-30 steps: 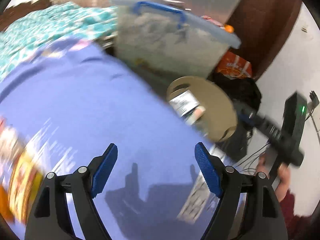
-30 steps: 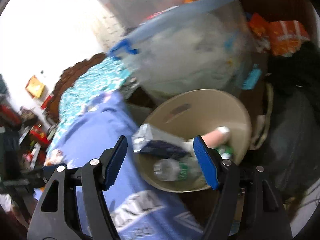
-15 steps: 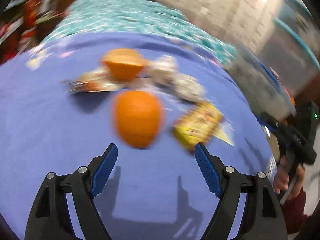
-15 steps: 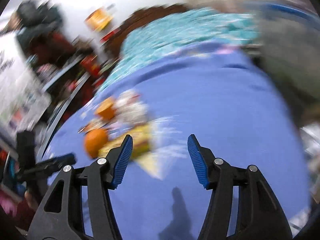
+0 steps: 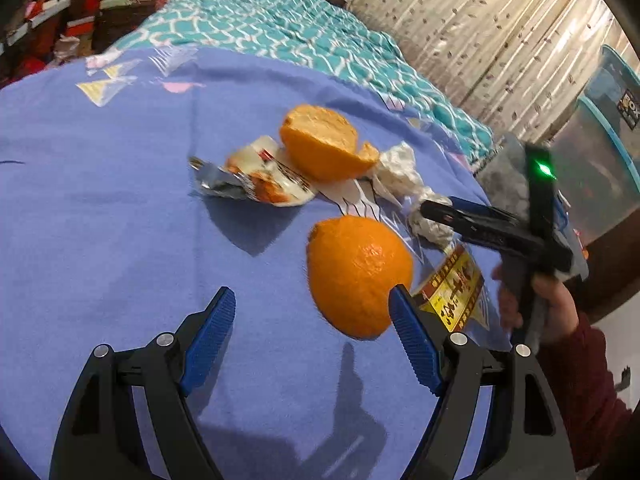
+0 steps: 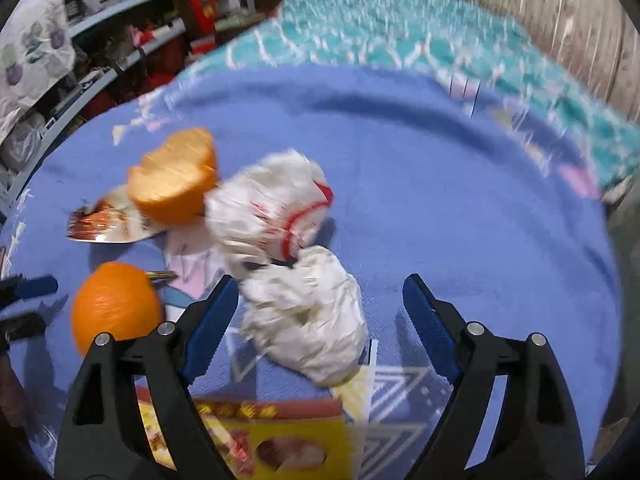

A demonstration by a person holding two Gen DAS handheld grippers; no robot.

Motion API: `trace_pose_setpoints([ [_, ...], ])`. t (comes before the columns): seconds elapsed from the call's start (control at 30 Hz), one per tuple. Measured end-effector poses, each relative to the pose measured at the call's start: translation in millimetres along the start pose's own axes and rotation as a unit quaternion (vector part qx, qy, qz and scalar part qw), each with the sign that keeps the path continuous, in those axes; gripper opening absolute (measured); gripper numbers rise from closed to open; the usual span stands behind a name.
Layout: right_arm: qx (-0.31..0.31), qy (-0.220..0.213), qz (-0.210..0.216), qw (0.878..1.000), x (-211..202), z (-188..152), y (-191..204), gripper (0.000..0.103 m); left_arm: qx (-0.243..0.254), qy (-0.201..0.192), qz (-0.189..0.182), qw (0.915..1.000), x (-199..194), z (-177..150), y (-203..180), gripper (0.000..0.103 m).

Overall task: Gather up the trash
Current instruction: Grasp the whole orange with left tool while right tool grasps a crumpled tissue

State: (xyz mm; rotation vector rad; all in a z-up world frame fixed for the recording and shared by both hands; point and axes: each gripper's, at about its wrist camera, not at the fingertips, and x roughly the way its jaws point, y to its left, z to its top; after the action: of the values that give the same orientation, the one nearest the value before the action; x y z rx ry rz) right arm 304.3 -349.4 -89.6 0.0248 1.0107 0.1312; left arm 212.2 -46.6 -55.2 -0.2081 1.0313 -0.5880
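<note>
Both grippers' fingers spread, right (image 6: pixel 316 312) just widened over blurred tissue (image 6: pixel 308 320); left (image 5: pixel 312 336) hides wrapper (image 5: pixel 452 292) edge

"OX" on storage bin label (image 5: pixel 628 110), wrapper print unreadable

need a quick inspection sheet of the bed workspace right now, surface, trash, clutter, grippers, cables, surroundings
surface: purple blanket over a teal patterned bedspread.
job's things: two orange peel halves, the near one dome up, the far one on a foil wrapper; two crumpled white paper wads; yellow snack packet.
clutter: nothing seen beyond the trash.
grippers: left gripper open, empty, near peel beside its right finger; right gripper open, jaws just widened, nearer wad between them, not pressed.
cables: nothing seen.
surroundings: crowded shelves, curtain, clear storage bins.
</note>
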Motion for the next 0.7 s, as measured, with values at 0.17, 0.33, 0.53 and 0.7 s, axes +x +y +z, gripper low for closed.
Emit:
trace_pose_setpoints([
  [0.17, 0.011, 0.015, 0.054, 0.998, -1.6, -13.4, -2.9, 0.046, -0.001, 0.016, -0.014, 0.9998, 16.0, 5.8, -10.9, 0.089],
  [0.33, 0.005, 0.005, 0.057, 0.998, -10.7, -19.7, 10.8, 0.045, 0.031, 0.024, 0.005, 0.9992, 41.7, 18.9, -40.7, 0.090],
  [0.53, -0.024, 0.009, 0.065, 0.998, -12.6, -33.1, 38.6, 0.045, 0.022, 0.041, 0.028, 0.9985, 57.7, 15.2, -45.8, 0.057],
  [0.7, -0.043, -0.010, 0.084, 0.996, -40.5, -61.7, 55.7, 0.045, 0.045, 0.047, 0.029, 0.9975, 32.3, -24.1, -47.9, 0.045],
])
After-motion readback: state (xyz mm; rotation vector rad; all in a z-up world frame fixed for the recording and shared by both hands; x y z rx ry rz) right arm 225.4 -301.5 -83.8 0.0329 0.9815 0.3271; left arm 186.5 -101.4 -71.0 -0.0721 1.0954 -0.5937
